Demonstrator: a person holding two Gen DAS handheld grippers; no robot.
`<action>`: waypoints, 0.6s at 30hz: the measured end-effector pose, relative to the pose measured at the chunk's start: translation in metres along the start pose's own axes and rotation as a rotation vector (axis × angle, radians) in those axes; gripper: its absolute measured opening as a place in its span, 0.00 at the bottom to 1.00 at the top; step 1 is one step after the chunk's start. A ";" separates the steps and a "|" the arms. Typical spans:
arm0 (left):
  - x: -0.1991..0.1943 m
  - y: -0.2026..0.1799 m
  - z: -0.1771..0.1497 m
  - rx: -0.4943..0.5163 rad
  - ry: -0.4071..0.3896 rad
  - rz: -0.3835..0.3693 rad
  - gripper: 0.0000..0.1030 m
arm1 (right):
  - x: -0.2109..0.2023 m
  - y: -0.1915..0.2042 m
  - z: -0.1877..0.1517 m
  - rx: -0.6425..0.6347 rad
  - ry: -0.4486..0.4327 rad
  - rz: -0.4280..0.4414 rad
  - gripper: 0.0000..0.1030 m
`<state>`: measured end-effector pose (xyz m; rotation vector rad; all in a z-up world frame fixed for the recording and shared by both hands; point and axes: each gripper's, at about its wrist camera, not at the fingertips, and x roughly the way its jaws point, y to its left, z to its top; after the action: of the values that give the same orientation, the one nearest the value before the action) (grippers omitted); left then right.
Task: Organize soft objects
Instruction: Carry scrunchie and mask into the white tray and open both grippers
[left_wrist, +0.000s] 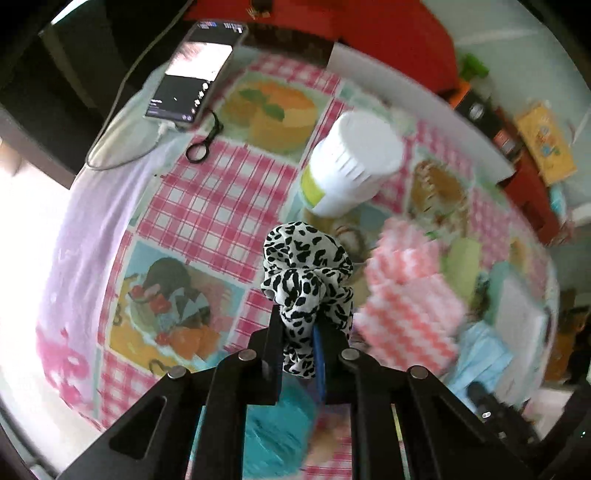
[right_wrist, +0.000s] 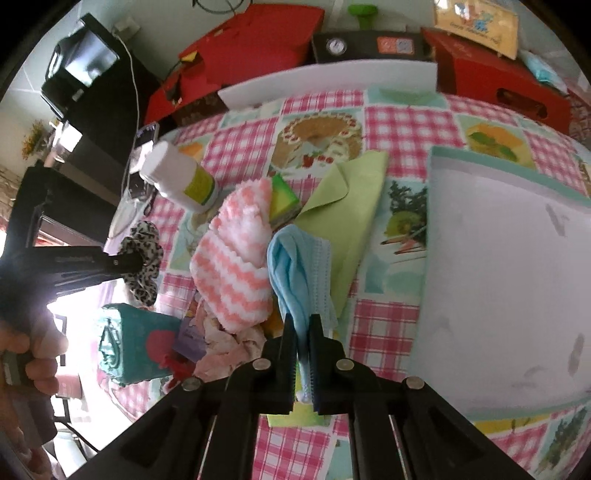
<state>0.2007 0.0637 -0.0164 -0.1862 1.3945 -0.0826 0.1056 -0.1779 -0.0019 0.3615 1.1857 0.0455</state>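
My left gripper (left_wrist: 300, 317) is shut on a black-and-white spotted scrunchie (left_wrist: 306, 273), held above the chequered tablecloth; the same scrunchie (right_wrist: 144, 254) shows in the right wrist view, pinched by the left gripper's fingers (right_wrist: 125, 263). My right gripper (right_wrist: 303, 325) is shut on a light blue face mask (right_wrist: 299, 266) that hangs up from the pile. A pink-and-white striped fluffy cloth (right_wrist: 236, 266) lies beside the mask, with a green-and-yellow sponge (right_wrist: 282, 199) and a light green cloth (right_wrist: 343, 214) behind it.
A white bottle (right_wrist: 177, 177) with a green label lies on its side at the left. A large pale tray (right_wrist: 498, 280) fills the right. A teal package (right_wrist: 136, 343) and crumpled pink fabric (right_wrist: 225, 350) sit near the front. A phone (left_wrist: 195, 70) rests at the table's far edge.
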 end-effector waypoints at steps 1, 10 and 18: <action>-0.007 -0.003 -0.004 -0.002 -0.017 -0.005 0.13 | -0.007 -0.002 -0.002 0.006 -0.016 0.002 0.06; -0.056 -0.047 -0.048 0.045 -0.094 -0.087 0.13 | -0.057 -0.032 -0.020 0.095 -0.107 0.032 0.06; -0.060 -0.118 -0.080 0.211 -0.068 -0.094 0.13 | -0.093 -0.085 -0.030 0.165 -0.156 -0.024 0.06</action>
<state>0.1174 -0.0486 0.0496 -0.0782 1.2994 -0.2977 0.0301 -0.2709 0.0466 0.4872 1.0415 -0.1004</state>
